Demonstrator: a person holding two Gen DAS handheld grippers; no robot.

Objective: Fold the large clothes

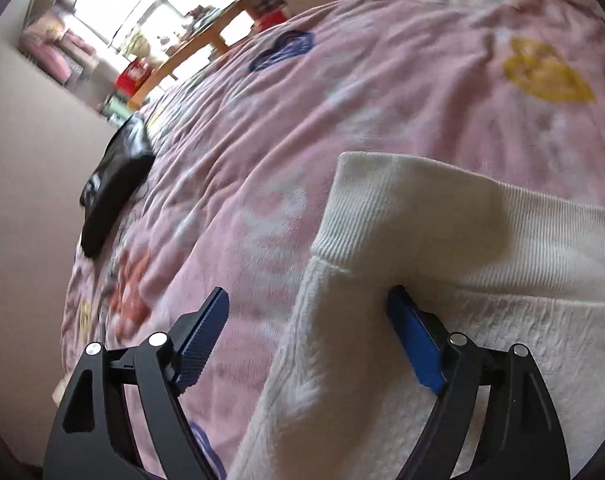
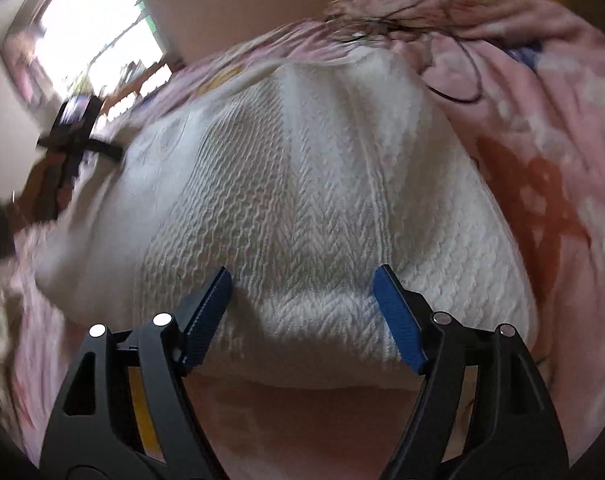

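A white knitted sweater (image 2: 302,184) lies on a pink patterned blanket (image 2: 542,128). In the left wrist view its ribbed hem or cuff (image 1: 402,204) is folded over at the right, and my left gripper (image 1: 308,300) is open at that corner, the right finger (image 1: 414,336) over the knit, the left finger over the blanket (image 1: 302,140). My right gripper (image 2: 302,284) is open over the sweater's near folded edge, holding nothing. The other gripper (image 2: 76,128) shows blurred at the sweater's far left edge.
A black object (image 1: 114,184) lies at the blanket's left edge beside a plain wall. A window, a wooden table and red items (image 1: 134,76) stand beyond the bed. The blanket is bunched into folds (image 2: 442,12) at the far right.
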